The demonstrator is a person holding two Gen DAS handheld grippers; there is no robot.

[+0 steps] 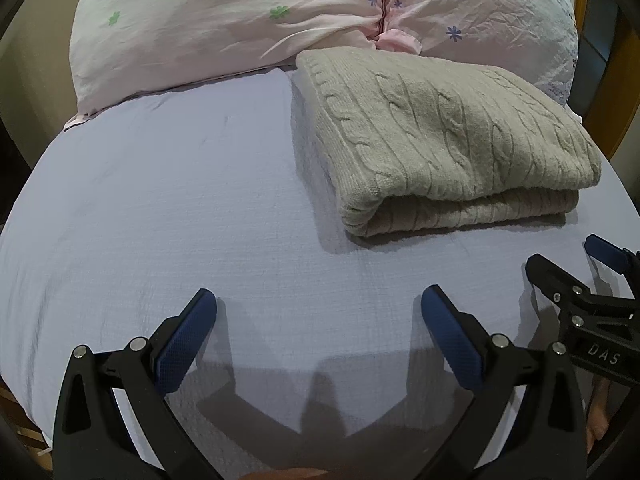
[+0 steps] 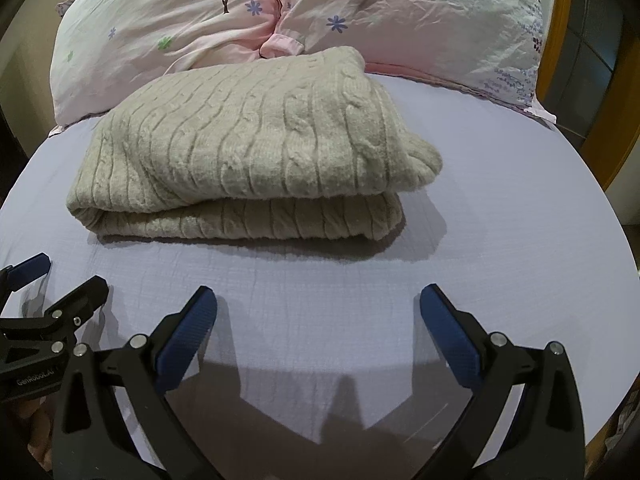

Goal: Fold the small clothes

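A beige cable-knit sweater (image 1: 444, 140) lies folded in a thick rectangle on the lilac bed sheet (image 1: 180, 200), right of centre in the left wrist view and left of centre in the right wrist view (image 2: 248, 148). My left gripper (image 1: 319, 304) is open and empty, low over the sheet, short of the sweater. My right gripper (image 2: 318, 302) is open and empty, also short of the sweater's near fold. Each gripper shows at the edge of the other's view: the right gripper (image 1: 560, 256) and the left gripper (image 2: 72, 276).
Two pink flowered pillows (image 1: 224, 20) (image 2: 420, 20) lie behind the sweater at the head of the bed. A wooden bed frame (image 2: 612, 128) and a dark wall run along the right. The lilac sheet (image 2: 500, 208) spreads around the sweater.
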